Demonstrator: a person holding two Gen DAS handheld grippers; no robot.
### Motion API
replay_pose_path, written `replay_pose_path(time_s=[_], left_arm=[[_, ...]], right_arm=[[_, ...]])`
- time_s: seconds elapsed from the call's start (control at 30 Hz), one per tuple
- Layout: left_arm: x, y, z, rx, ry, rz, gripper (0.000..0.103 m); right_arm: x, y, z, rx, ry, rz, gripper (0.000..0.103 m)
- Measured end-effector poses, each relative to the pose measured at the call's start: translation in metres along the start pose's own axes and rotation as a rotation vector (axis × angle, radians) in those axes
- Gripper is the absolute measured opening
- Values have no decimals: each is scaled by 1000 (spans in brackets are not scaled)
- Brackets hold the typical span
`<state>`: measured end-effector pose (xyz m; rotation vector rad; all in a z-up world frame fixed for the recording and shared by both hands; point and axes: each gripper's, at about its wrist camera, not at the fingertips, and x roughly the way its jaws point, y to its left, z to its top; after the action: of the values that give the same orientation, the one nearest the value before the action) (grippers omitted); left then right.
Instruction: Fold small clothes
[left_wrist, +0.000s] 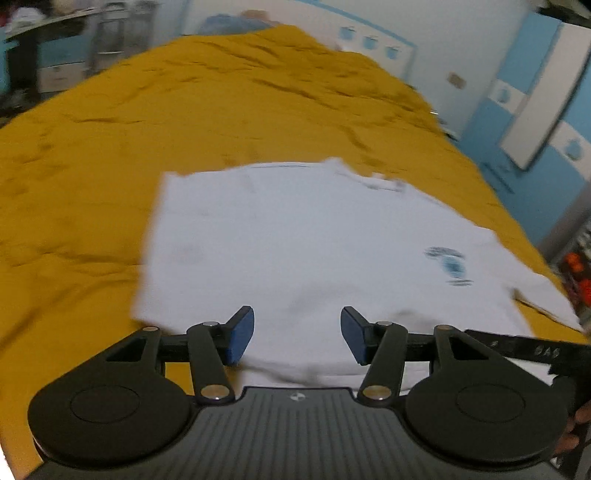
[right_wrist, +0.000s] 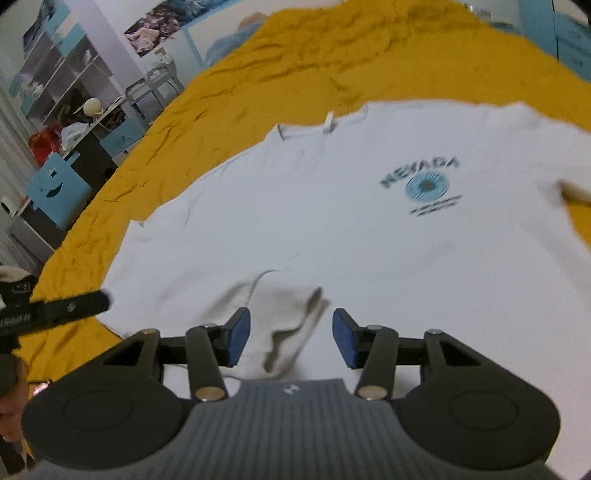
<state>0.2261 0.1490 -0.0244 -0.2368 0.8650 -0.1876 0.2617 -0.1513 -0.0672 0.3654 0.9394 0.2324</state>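
A white T-shirt (left_wrist: 295, 240) with a blue "NEVADA" print (right_wrist: 424, 184) lies spread on a mustard-yellow bed cover (left_wrist: 110, 147). My left gripper (left_wrist: 297, 334) is open and empty, just above the shirt's near hem. My right gripper (right_wrist: 291, 338) is open, its blue pads either side of a raised fold of the shirt's hem (right_wrist: 291, 325) without closing on it. The left gripper's arm (right_wrist: 55, 310) shows at the left edge of the right wrist view. The collar (right_wrist: 306, 127) points away from me.
The yellow cover (right_wrist: 295, 55) fills the bed beyond the shirt. Blue and white cupboards (left_wrist: 535, 110) stand on the right. Shelves and a cluttered desk (right_wrist: 74, 118) stand on the left. A bluish pillow (left_wrist: 236, 22) lies at the far end.
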Motion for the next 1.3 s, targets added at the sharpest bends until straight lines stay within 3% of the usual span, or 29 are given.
replay_pose_path(time_s=[0.1, 0.2, 0.23, 0.3, 0.37, 0.43, 0.57, 0.7, 0.8, 0.9, 1.07, 1.2, 1.23, 1.3], left_arm=[[-2, 23, -5, -46, -2, 45, 64], [-8, 44, -12, -85, 11, 71, 64], [-8, 46, -14, -88, 15, 75, 64], [-9, 47, -21, -85, 20, 82, 64], [-9, 49, -24, -81, 23, 84, 64], [-17, 52, -27, -85, 23, 80, 64], [-36, 47, -19, -65, -16, 76, 64], [-58, 34, -2, 9, -42, 143, 64], [-62, 23, 5, 52, -34, 149, 64], [-44, 12, -3, 67, 10, 127, 64], [0, -11, -28, 77, 85, 70, 63], [19, -32, -38, 112, 88, 61, 64], [22, -37, -39, 120, 84, 61, 64], [24, -40, -37, 121, 72, 55, 64]], right_arm=[[21, 5, 2, 31, 55, -1, 56], [43, 5, -2, 90, 138, -24, 53], [44, 9, -5, 88, 125, -43, 45], [37, 19, -8, 51, 59, -90, 41], [30, 25, -9, 18, 19, -72, 34], [30, 29, -8, -2, 31, -57, 27], [40, 21, -9, 49, 116, -48, 0], [24, 19, -7, 49, 87, -4, 0], [0, 24, -3, 28, 42, 58, 0], [-14, 27, -8, -19, 39, 69, 0], [13, 10, -36, 21, 158, 50, 0], [16, 4, -36, 53, 149, 58, 1], [14, 3, -34, 54, 139, 57, 5], [8, 3, -30, 55, 109, 59, 24]])
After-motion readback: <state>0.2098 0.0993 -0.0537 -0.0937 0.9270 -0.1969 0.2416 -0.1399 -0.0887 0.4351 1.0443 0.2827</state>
